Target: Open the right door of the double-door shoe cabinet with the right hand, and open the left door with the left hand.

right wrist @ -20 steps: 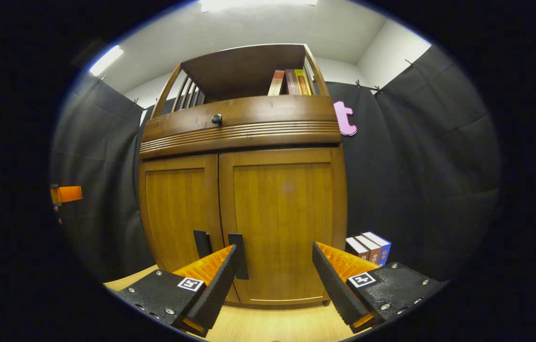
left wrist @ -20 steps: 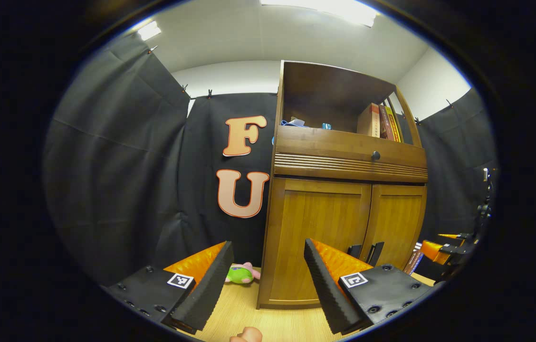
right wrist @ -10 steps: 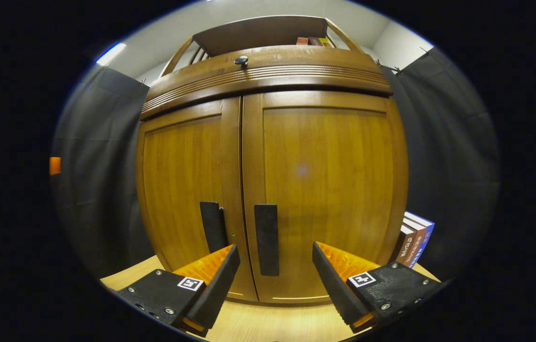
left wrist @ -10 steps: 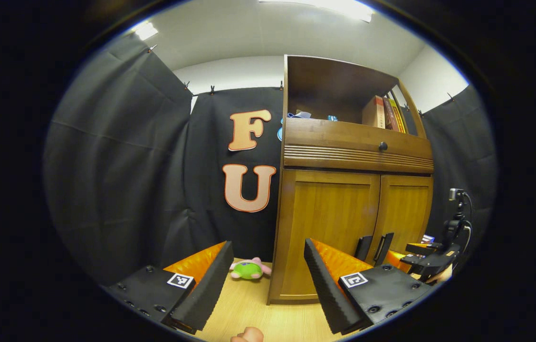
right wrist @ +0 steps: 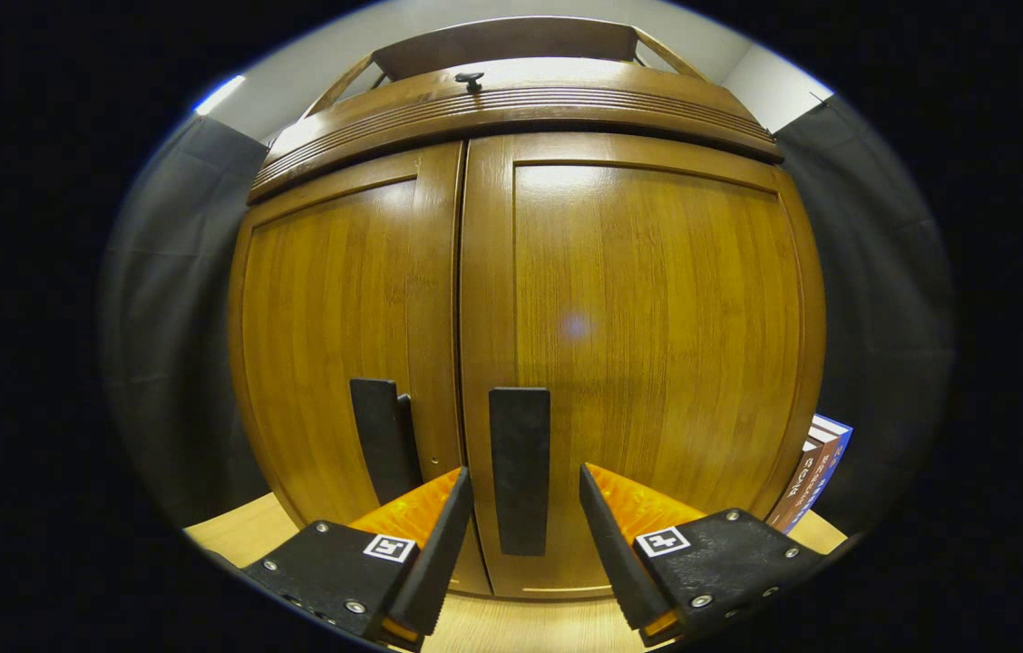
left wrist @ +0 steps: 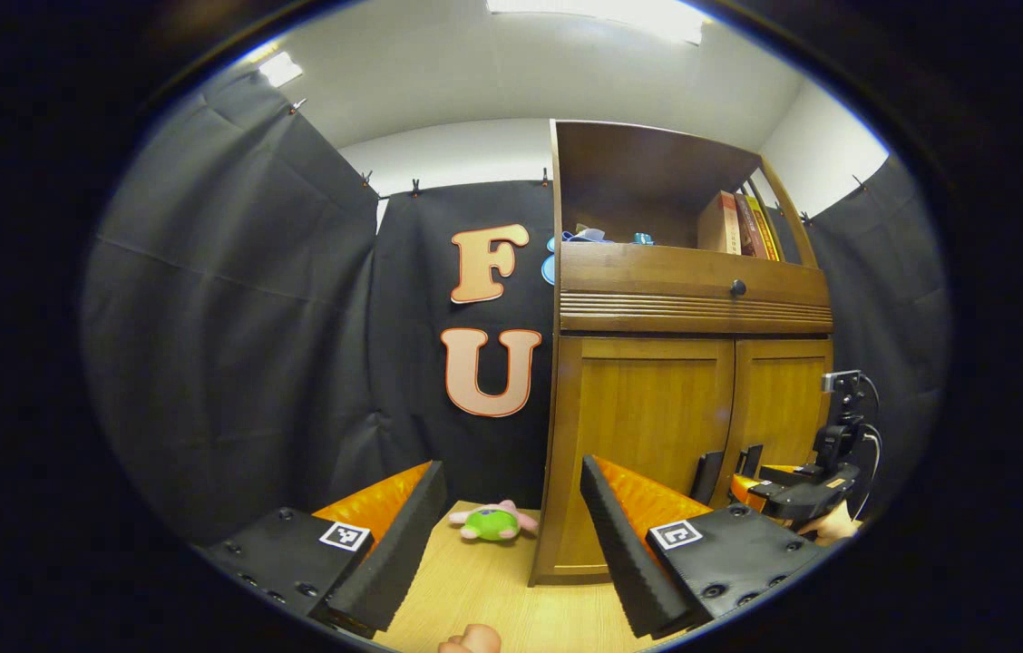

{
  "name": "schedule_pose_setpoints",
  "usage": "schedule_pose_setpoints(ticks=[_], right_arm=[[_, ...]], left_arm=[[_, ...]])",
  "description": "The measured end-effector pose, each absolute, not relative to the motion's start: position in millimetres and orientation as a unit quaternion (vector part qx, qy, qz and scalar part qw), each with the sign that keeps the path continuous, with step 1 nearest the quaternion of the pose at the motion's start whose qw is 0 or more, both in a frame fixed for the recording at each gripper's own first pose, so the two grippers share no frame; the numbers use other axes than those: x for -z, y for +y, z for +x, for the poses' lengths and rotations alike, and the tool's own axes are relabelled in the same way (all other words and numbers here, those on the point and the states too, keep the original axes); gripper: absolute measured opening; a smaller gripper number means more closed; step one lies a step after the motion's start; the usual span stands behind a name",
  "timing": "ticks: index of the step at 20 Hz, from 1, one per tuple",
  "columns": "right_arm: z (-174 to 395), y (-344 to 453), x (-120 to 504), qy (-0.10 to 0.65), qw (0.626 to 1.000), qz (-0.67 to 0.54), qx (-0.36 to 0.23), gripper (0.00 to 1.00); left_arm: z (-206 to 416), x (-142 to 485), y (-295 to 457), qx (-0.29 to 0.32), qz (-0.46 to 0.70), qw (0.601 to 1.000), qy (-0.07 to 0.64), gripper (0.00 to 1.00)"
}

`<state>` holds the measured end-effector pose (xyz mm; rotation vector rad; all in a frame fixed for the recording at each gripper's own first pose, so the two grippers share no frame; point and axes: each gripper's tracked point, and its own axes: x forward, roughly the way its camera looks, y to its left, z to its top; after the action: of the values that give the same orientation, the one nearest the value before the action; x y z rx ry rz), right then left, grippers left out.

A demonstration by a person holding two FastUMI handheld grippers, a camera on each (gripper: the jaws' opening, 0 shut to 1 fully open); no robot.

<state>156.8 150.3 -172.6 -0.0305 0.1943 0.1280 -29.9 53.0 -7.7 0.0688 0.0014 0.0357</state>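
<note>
The wooden shoe cabinet stands with both doors closed. In the right gripper view the right door looms close, and its black vertical handle stands between the fingers of my right gripper. That gripper is open, with a small gap on each side of the handle. The left door carries its own black handle. In the left gripper view my left gripper is open and holds nothing, well back from the left door. The right gripper shows at the handles.
A green and pink plush toy lies on the wooden floor left of the cabinet. Several books stand at the cabinet's right side, and more books sit on its open top shelf. A drawer with a dark knob runs above the doors.
My right gripper has moved in close to the doors, now straddles the right handle, and its fingers have narrowed. The left gripper has turned slightly left, so the cabinet sits farther right in its view.
</note>
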Motion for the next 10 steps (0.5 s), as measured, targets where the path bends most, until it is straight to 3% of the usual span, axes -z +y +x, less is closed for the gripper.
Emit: schedule_pose_setpoints(ticks=[1, 2, 3, 4, 5, 6, 9, 10], right_arm=[[159.6, 149.7, 174.2, 0.098, 0.993, -0.014, -0.062, 0.7], [161.3, 149.7, 175.4, 0.102, 0.993, -0.011, -0.061, 0.58], [162.9, 150.2, 177.5, 0.105, 0.993, -0.007, -0.06, 0.65], [163.8, 150.3, 179.5, 0.11, 0.992, -0.005, -0.06, 0.53], [164.7, 150.1, 181.7, 0.112, 0.992, -0.005, -0.06, 0.6], [165.7, 149.6, 182.2, 0.114, 0.992, -0.006, -0.06, 0.59], [165.3, 152.1, 182.3, 0.114, 0.991, -0.002, -0.066, 0.37], [163.7, 151.7, 182.2, 0.113, 0.992, 0.001, -0.063, 0.41]], left_arm=[[-29.9, 8.5, 52.2, -0.014, 0.032, 0.999, 0.003, 0.95], [-31.3, 9.9, 51.3, -0.009, 0.029, 1.0, 0.004, 0.95], [-32.2, 9.3, 50.9, -0.007, 0.027, 1.0, 0.005, 0.95], [-34.9, 8.9, 53.1, -0.009, 0.027, 1.0, 0.003, 0.96], [-35.7, 6.9, 55.3, -0.011, 0.029, 1.0, 0.001, 0.95], [-35.1, 6.7, 55.6, -0.012, 0.03, 0.999, -0.001, 0.94], [-36.2, 9.7, 57.3, -0.013, 0.028, 1.0, 0.002, 0.96], [-36.5, 10.5, 57.6, -0.012, 0.026, 1.0, 0.004, 0.96]])
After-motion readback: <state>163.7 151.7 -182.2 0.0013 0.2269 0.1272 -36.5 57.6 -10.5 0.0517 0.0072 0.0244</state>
